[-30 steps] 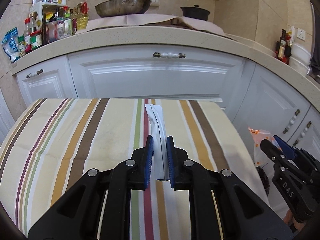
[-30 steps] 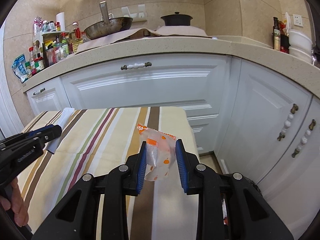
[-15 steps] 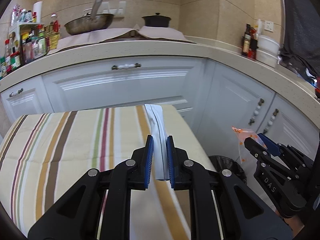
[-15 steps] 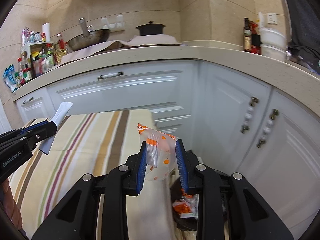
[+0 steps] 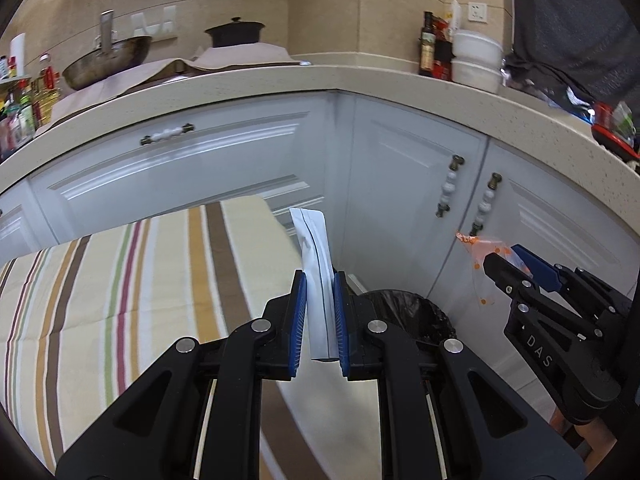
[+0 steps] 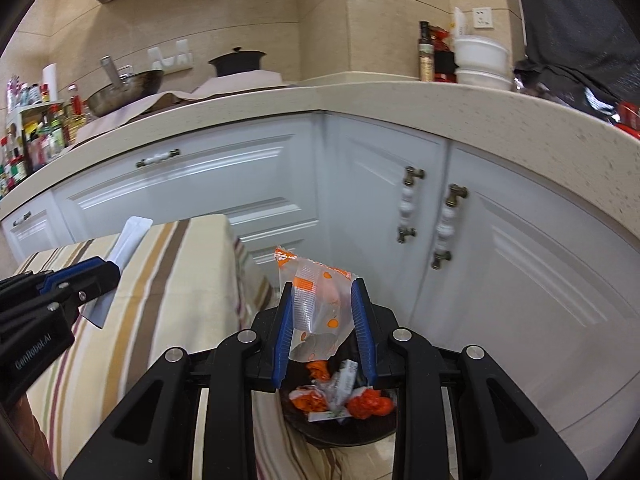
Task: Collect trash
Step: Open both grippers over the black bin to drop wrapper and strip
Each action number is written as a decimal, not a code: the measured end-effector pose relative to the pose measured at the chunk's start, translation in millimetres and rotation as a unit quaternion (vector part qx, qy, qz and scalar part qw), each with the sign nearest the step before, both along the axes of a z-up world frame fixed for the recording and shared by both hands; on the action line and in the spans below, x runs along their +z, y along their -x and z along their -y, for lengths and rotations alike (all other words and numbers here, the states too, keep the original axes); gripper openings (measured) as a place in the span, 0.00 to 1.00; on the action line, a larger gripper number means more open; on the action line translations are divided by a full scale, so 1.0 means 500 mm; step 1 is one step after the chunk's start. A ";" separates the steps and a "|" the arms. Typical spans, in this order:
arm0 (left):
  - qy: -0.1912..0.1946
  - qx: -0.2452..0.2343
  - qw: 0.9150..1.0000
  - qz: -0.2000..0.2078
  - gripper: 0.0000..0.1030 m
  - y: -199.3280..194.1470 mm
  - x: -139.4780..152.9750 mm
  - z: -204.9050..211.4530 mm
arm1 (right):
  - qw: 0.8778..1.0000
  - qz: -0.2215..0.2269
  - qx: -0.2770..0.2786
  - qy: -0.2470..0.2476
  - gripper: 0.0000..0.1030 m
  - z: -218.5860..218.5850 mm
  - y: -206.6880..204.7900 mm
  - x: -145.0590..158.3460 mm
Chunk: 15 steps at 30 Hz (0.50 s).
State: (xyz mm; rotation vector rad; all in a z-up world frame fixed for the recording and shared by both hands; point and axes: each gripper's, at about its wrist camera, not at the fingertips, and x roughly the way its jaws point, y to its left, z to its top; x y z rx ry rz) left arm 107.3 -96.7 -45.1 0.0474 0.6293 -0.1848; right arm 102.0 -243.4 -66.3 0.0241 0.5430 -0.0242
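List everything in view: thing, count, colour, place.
white wrapper: 1, white, in left tool
spotted bag: 1, clear with orange, in right tool
bin: 1, black, floor beside table, holds orange and white trash
tablecloth: 1, striped cream, on table
cabinets: white, under counter
wok: 1, metal, on counter
pot: 1, black, on counter
bowls: 2, white, stacked
left tool: 1, black and blue
right tool: 1, black and blue
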 end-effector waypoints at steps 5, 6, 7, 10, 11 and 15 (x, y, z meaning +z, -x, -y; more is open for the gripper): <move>-0.011 -0.019 1.000 -0.005 0.13 -0.020 -0.022 0.047 | 1.000 -0.010 -0.012 -0.003 0.28 0.028 -0.008 -0.018; -0.013 -0.022 1.000 -0.008 0.13 -0.025 -0.028 0.054 | 1.000 -0.012 -0.014 -0.004 0.28 0.033 -0.010 -0.022; -0.014 -0.023 1.000 -0.010 0.13 -0.033 -0.033 0.060 | 1.000 -0.014 -0.016 -0.004 0.28 0.036 -0.012 -0.026; -0.018 -0.026 0.999 -0.015 0.13 -0.049 -0.047 0.077 | 1.000 -0.020 -0.019 -0.005 0.28 0.048 -0.020 -0.039; -0.020 -0.028 0.999 -0.016 0.13 -0.056 -0.051 0.082 | 1.000 -0.022 -0.020 -0.005 0.28 0.051 -0.025 -0.042; -0.025 -0.031 0.999 -0.019 0.13 -0.078 -0.066 0.097 | 0.999 -0.029 -0.023 -0.007 0.28 0.061 -0.044 -0.057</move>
